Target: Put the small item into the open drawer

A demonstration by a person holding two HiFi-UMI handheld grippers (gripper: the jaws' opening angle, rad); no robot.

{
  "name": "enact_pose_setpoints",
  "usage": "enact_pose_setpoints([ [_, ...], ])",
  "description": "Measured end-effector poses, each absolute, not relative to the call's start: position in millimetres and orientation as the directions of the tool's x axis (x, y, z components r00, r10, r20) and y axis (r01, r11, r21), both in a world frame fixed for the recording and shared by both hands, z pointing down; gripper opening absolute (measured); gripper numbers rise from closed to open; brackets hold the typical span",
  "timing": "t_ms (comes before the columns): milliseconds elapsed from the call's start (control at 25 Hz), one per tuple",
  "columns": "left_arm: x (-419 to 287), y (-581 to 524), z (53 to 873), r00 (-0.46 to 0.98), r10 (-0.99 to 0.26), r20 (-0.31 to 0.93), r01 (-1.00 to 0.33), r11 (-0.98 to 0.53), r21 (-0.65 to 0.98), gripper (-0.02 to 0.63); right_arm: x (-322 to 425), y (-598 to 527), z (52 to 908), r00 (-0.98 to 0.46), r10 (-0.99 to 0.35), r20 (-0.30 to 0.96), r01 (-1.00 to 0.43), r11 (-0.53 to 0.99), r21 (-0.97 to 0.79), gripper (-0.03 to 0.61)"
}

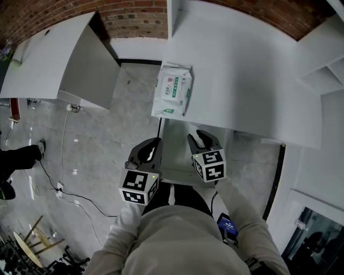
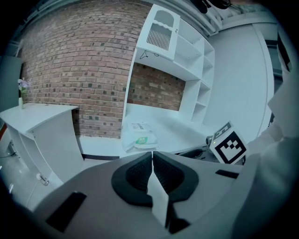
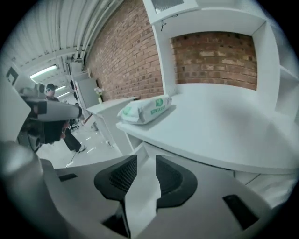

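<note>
Wipes pack (image 1: 173, 88) lies flat on the white desk (image 1: 242, 70), upper centre of the head view, at the desk's left front corner, well apart from both grippers.

Far left: grey stone-look floor (image 1: 107, 139) w/ a thin cable (image 1: 62, 156) trailing over it, and a dark shoe (image 1: 21, 156) at the left edge. Upper left: a white side counter (image 1: 48, 59) against the brick wall (image 1: 134, 16).

Left gripper (image 1: 152, 145) hangs lower centre, over the floor just beside the drawer's left edge. In its own view the jaws are pressed together, only a hairline gap, nothing btw them.

Drawer (image 1: 174, 156) is pulled out under the desk front, btw the two grippers; its inside shows pale and bare.

Right gripper (image 1: 198, 137) sits over the drawer's right part, jaws a narrow way apart, empty; the drawer's pale wall shows through the gap.

Far right: white shelves (image 1: 322, 59) rise from the desk, more brick behind.
</note>
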State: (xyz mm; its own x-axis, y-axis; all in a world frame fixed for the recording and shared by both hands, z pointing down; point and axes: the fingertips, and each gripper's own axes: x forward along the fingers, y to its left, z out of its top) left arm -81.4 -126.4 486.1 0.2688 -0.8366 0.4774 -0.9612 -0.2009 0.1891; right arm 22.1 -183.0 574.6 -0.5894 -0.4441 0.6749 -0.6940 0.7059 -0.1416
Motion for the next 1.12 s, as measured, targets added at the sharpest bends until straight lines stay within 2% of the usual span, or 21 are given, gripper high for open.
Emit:
enact_pose_setpoints([
  [560,-62.7,-137.5,471.8,0.370,-0.828,0.422,-0.929,-0.333,0.159,0.025,72.5,-186.2,445.4,-0.564,-0.720,0.406,-0.819,0.550,-0.164,0.097],
  [920,-45.5,-137.6,454.6,0.438,-0.805,0.400,-0.897,-0.418,0.143,0.025,101.8,-161.2,385.7,-0.504,-0.824,0.259,-0.862,0.457,-0.220,0.047],
  [1120,-40.3,-138.4,443.2,0.465,-0.804,0.370,-0.883,-0.450,0.131,0.025,111.6,-142.2,368.6,-0.471,-0.853,0.227,-0.876,0.423,-0.230,0.029],
])
